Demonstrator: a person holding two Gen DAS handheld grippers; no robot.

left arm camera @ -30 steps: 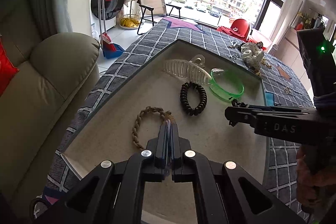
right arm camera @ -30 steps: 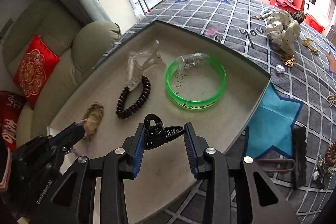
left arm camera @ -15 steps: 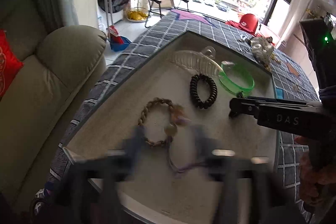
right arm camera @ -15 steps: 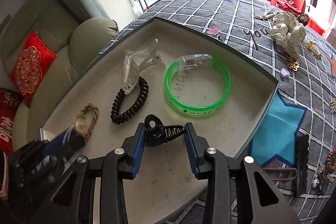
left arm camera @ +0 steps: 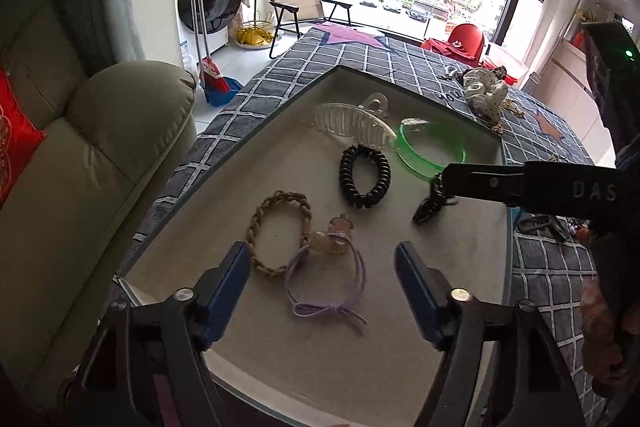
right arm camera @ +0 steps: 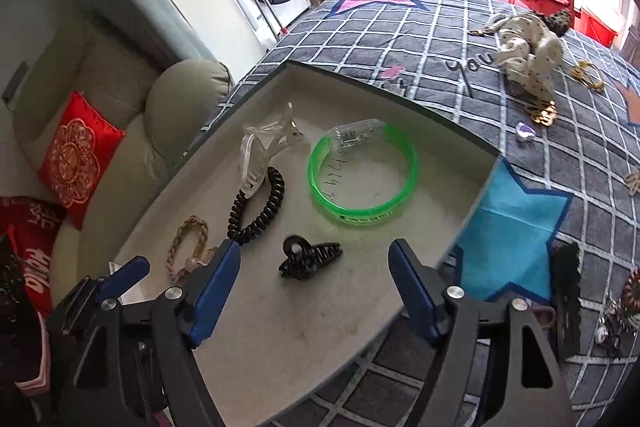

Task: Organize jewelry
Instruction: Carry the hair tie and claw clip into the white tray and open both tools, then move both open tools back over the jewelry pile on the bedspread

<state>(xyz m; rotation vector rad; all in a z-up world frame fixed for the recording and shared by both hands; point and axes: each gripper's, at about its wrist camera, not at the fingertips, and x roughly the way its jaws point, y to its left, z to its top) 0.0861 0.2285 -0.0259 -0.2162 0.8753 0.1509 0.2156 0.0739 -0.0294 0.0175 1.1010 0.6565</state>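
Both grippers have just been opening: the left gripper [left arm camera: 322, 265] stands spread with the purple cord hair tie [left arm camera: 326, 283] lying loose between its fingers on the tray [left arm camera: 360, 367] floor, and the right gripper [right arm camera: 314, 261] stands spread around the black claw clip [right arm camera: 310, 259], which touches neither pad. The risk, I judge, is a careless withdrawal. A fingertip could snag the tie's trailing ends or nudge the clip against the coiled hair tie [right arm camera: 258, 207] just ahead and to the left.

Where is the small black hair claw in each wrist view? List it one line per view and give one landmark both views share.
Left wrist view: the black hair claw lies right of centre in the tray, under the right gripper's finger.
Right wrist view: the black hair claw lies at centre on the tray floor, between the open right gripper's fingers, touching neither.
Shared landmark: the green bracelet, just beyond the claw.
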